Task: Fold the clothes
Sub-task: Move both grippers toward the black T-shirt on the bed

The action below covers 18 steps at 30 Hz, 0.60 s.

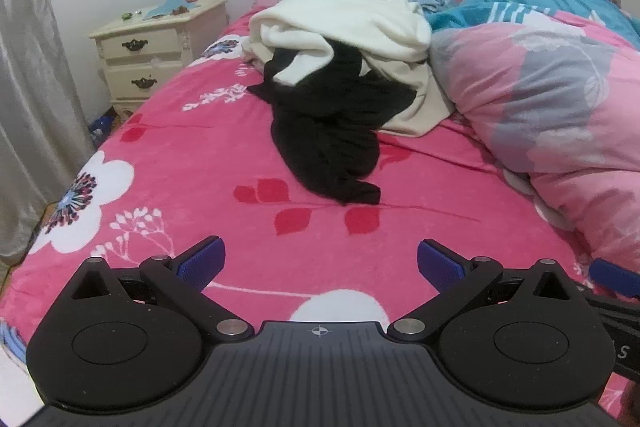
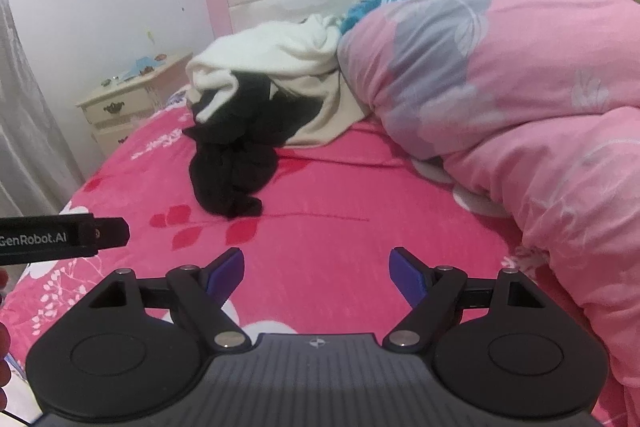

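Crumpled black garment (image 1: 328,139) lies partly under a seemingly cream garment (image 1: 340,27).

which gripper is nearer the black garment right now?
Roughly level, the left maybe slightly. Left gripper faces the black garment almost straight ahead; from the right gripper it lies ahead and left. Both open, touching nothing.

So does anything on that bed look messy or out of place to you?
Yes. A black garment and a white garment lie crumpled in one heap on the pink bedspread, the black one spilling from under the white toward the foot of the bed. A pink quilt is bunched up alongside. Nothing looks damaged.
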Tool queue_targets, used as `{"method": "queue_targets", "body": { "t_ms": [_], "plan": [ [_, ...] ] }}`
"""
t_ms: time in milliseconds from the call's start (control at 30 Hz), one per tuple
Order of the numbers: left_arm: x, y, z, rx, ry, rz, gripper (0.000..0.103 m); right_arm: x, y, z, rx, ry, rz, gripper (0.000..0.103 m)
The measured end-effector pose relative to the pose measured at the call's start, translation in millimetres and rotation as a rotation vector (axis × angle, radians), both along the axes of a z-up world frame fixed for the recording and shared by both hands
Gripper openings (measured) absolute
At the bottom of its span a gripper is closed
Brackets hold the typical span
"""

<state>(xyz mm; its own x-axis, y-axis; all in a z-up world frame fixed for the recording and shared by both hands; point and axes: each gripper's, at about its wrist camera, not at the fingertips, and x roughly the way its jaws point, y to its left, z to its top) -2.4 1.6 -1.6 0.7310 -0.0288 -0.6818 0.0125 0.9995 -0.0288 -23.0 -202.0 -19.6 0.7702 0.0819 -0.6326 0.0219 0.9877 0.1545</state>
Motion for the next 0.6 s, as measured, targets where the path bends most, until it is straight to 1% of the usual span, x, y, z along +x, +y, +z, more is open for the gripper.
{"method": "queue_targets", "body": {
  "t_ms": [133,200,300,400,600],
  "plan": [
    [-4.4,3.0,-3.0,-0.002,-0.003,-0.007,0.103,-0.7,-0.1,2.4,0.001,-0.008,0.000,0.083],
    [-0.2,0.4,-0.1,0.006,0.036,-0.004,0.103,-1.1,-0.2,3.6,0.001,-0.012,0.001,0.083],
    [-0.5,0.6,-2.0,-0.015,0.051,-0.005,0.103,-1.7,-0.2,5.3,0.002,-0.018,0.001,0.083],
    [-3.3,-0.9,-1.8,-0.038,0.047,-0.012,0.103,-2.1,0.2,6.5,0.001,-0.022,0.000,0.083],
    [-4.0,-6.5,-1.3,-0.020,0.029,-0.048,0.103,1.1,1.1,5.1,-0.003,-0.017,-0.007,0.083]
  ]
}}
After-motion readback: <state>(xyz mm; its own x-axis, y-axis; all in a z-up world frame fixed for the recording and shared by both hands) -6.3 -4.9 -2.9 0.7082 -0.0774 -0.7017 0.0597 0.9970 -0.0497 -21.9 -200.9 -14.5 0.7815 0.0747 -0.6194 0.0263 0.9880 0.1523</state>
